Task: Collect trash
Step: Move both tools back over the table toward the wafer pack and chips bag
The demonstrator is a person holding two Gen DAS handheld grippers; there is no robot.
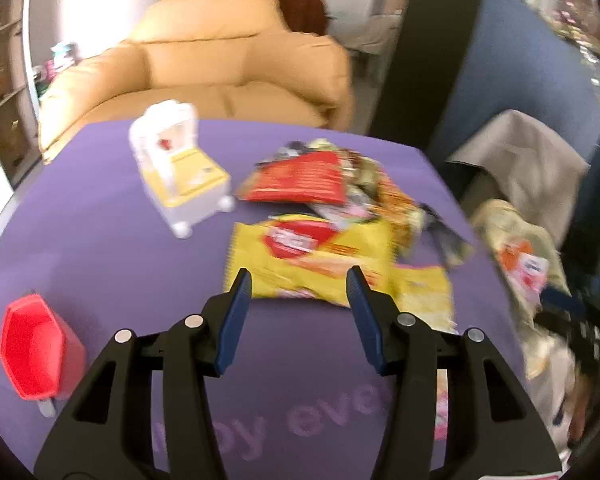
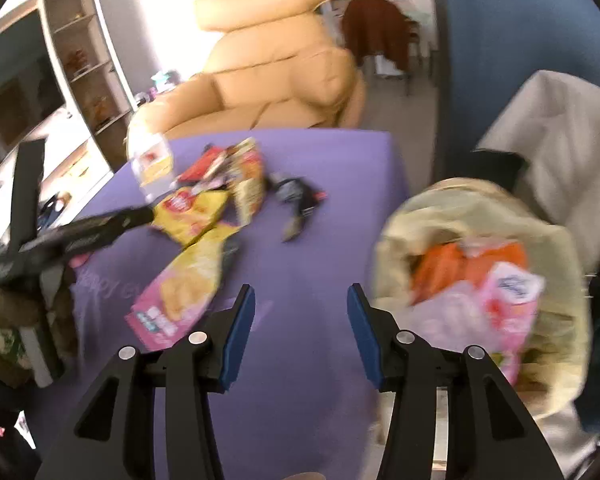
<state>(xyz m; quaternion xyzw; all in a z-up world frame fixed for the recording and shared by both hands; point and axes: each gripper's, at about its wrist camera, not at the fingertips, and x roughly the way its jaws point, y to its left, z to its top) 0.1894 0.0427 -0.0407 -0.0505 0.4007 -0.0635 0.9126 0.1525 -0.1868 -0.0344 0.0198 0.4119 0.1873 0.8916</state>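
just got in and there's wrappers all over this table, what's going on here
A person is clearing snack wrappers off a purple table with a claw in each hand. The left claw is open, empty and aimed at the yellow wrapper at the near edge of the pile. The right claw is open and empty too, beside the trash bag at the table's edge, which already holds orange and pink packets. Several wrappers remain on the table.

Wrappers (image 1: 312,216) piled mid-table (image 1: 100,240), toy chair (image 1: 180,168) just left of them, cup (image 1: 32,352) at the near left edge. Trash bag (image 2: 480,248) sits off the table's right side, armchair (image 1: 220,60) behind.
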